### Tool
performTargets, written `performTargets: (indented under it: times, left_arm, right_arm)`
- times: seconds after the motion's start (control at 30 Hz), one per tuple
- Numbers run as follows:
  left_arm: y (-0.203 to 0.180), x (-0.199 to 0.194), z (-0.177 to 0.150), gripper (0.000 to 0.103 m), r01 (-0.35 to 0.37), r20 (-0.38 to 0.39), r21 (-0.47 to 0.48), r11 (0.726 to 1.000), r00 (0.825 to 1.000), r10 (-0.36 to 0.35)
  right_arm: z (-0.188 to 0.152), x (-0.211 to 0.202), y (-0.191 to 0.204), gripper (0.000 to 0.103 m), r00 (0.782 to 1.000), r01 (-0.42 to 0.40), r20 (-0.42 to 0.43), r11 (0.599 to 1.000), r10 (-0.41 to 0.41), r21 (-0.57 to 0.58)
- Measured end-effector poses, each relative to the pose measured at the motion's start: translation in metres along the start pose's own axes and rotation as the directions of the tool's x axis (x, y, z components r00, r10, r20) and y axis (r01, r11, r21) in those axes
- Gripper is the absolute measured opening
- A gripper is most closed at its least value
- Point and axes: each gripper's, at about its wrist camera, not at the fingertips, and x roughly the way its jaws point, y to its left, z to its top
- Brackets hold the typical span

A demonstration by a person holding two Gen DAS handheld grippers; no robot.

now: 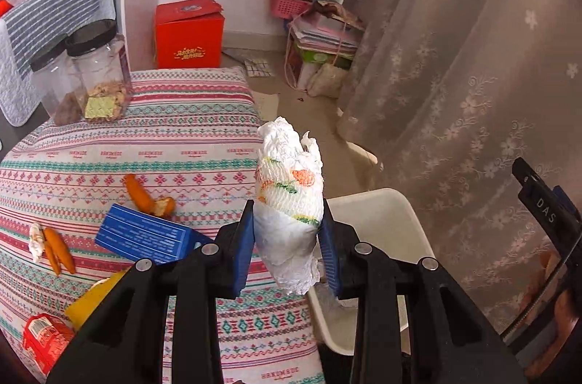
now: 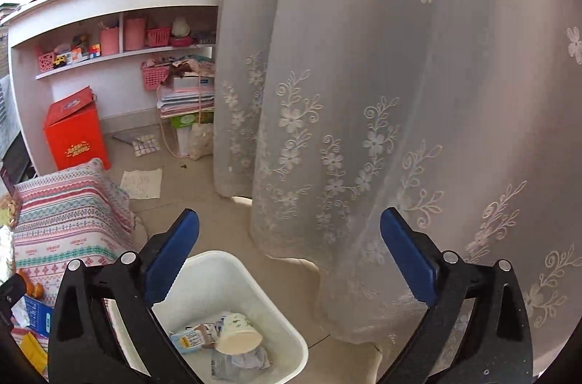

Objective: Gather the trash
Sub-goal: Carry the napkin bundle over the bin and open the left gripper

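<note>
The left gripper [image 1: 287, 238] is clamped on one crumpled paper wad [image 1: 291, 202], white with orange and green print, held upright just past the table [image 1: 203, 144] edge and above the near rim of the one white bin [image 1: 382, 213] that stands on the floor beside the table. The right gripper [image 2: 291, 256] hangs above that bin [image 2: 232, 275] with its jaws spread wide and nothing between them. Inside the bin lie one paper cup [image 2: 238, 335] on its side, one small carton [image 2: 189, 340] touching it, and some crumpled wrapping I cannot count. On the table's patterned cloth, left of the wad, I count one blue box [image 1: 145, 236], one curled orange peel [image 1: 145, 196] just behind the box, two more peel strips [image 1: 58, 249] further left beside one small tissue scrap [image 1: 35, 238], one red packet [image 1: 45, 340] and one yellow item [image 1: 96, 298] at the near edge. Two clear jars [image 1: 98, 78] with black lids stand at the far corner.
</note>
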Motion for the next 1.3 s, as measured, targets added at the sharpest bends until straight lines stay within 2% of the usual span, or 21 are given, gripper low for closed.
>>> performTargets:
  times: [0.2, 0.5, 0.63, 0.73, 0.77, 0.83, 1.03, 1.3]
  left_arm:
    - [-0.034, 0.031, -0.001, 0.034, 0.052, -0.055, -0.012, 0.999, 0.997, -0.052]
    - [-0.068, 0.06, -0.002, 0.036, 0.097, -0.112, -0.005, 0.995, 0.989, -0.097]
    - [-0.078, 0.067, -0.001, 0.044, 0.103, -0.13, 0.002, 0.995, 0.986, -0.102]
    - [-0.08, 0.067, -0.002, 0.058, 0.1, -0.13, 0.002, 0.995, 0.987, -0.099]
    - [-0.079, 0.066, -0.003, 0.06, 0.099, -0.13, 0.0, 0.995, 0.987, -0.098]
    - [-0.076, 0.064, -0.005, 0.069, 0.083, -0.132, -0.006, 0.997, 0.988, -0.083]
    - [-0.051, 0.047, -0.008, 0.075, -0.031, -0.11, -0.017, 0.999, 0.993, 0.029]
    - [0.01, 0.015, -0.006, 0.077, -0.162, -0.095, -0.076, 0.984, 0.983, 0.154]
  right_arm:
    - [-0.005, 0.009, -0.025, 0.096, 0.999, 0.026, -0.048, 0.999, -0.025, 0.019]
    - [-0.011, 0.023, -0.033, 0.096, 0.993, 0.053, -0.107, 0.999, -0.052, 0.006]
    - [-0.013, 0.029, -0.034, 0.096, 0.989, 0.062, -0.131, 0.998, -0.062, -0.003]
    - [-0.014, 0.031, -0.033, 0.096, 0.988, 0.056, -0.146, 0.998, -0.057, -0.01]
    - [-0.014, 0.031, -0.031, 0.096, 0.987, 0.051, -0.15, 0.999, -0.053, -0.013]
    - [-0.015, 0.03, -0.028, 0.096, 0.987, 0.04, -0.155, 0.999, -0.041, -0.013]
    - [-0.015, 0.022, -0.005, 0.096, 0.987, -0.02, -0.158, 0.999, 0.014, -0.038]
    - [-0.018, -0.002, 0.048, 0.096, 0.984, -0.124, -0.142, 0.987, 0.108, -0.104]
